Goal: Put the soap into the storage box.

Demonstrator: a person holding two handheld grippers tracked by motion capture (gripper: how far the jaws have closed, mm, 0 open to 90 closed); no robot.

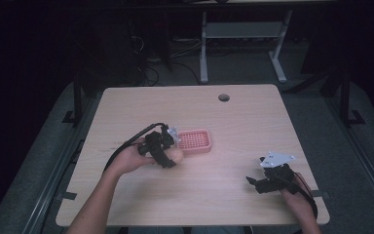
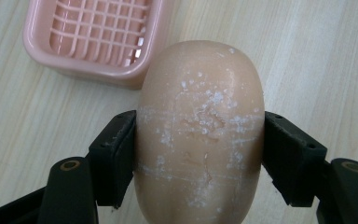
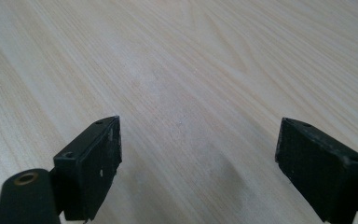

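A peach-coloured oval bar of soap [image 2: 200, 126], flecked with white, sits between the black jaws of my left gripper [image 2: 200, 154], which is shut on its sides. From above, the soap [image 1: 175, 156] and left gripper [image 1: 168, 157] are just left of and in front of a pink soap dish [image 1: 195, 141] with a grid bottom. That dish [image 2: 93, 39] lies beyond the soap at upper left in the left gripper view. My right gripper [image 1: 254, 185] rests near the table's front right, open, with bare wood between its jaws [image 3: 198, 154].
The light wooden table [image 1: 233, 122] has a round cable hole [image 1: 224, 97] near its far edge. Behind the table stand white desk legs [image 1: 203, 48] and cables on a dark floor.
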